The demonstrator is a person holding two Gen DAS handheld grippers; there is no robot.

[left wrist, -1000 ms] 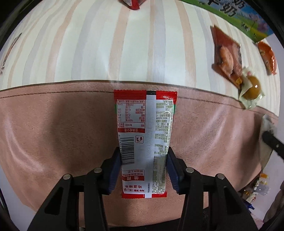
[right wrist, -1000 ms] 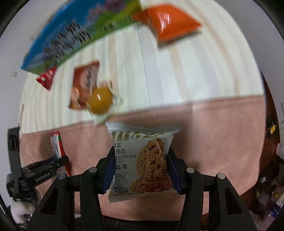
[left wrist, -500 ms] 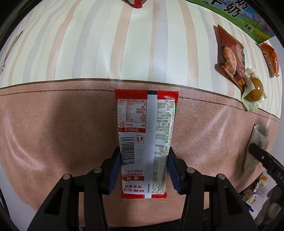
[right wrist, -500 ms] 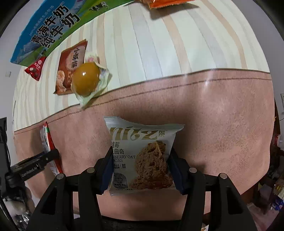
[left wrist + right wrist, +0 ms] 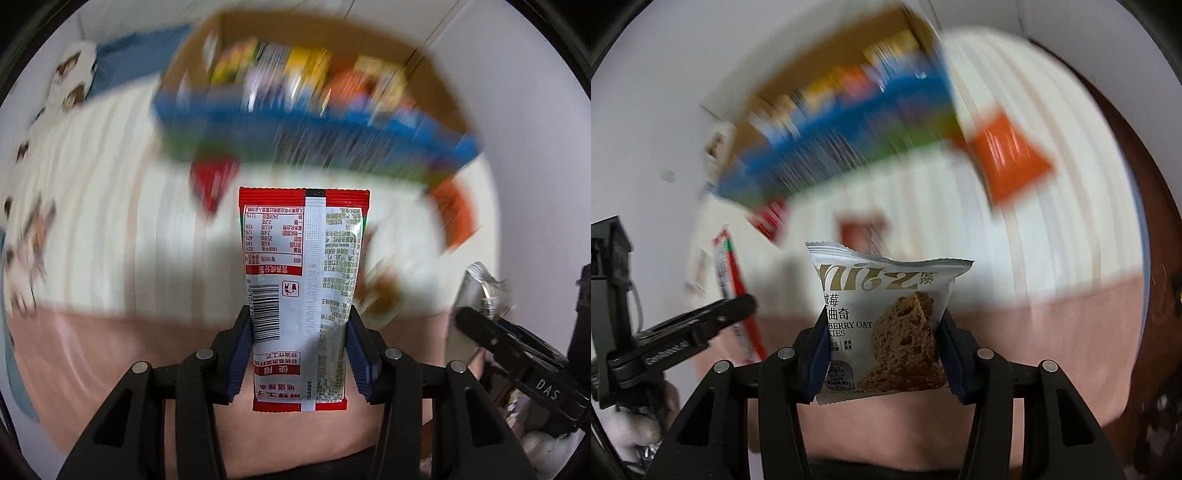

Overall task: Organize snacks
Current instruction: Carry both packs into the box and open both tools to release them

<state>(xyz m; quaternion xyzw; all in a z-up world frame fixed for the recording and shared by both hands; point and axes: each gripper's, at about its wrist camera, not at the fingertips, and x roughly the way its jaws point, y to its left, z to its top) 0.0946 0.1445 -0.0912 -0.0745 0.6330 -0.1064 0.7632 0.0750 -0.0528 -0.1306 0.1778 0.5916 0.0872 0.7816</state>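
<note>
My left gripper [image 5: 300,354] is shut on a long red and silver snack packet [image 5: 301,280], back side up, held above the table. My right gripper [image 5: 882,354] is shut on a white oat cookie packet [image 5: 886,325]. Ahead of both, blurred by motion, stands a blue and green cardboard box [image 5: 295,125] filled with several colourful snack packs; it also shows in the right wrist view [image 5: 849,136]. The right gripper with its packet [image 5: 480,295] shows at the right of the left wrist view. The left gripper [image 5: 701,325] shows at the left of the right wrist view.
A small red packet [image 5: 212,177] and an orange packet [image 5: 458,214] lie on the striped cloth [image 5: 110,221] in front of the box. The orange packet [image 5: 1008,155] is right of the box in the right wrist view. A pink cloth band [image 5: 110,350] runs nearer me.
Both grippers have tilted up and moved forward with their packets. The box of snacks has come into view ahead, and the scene is now blurred by motion.
</note>
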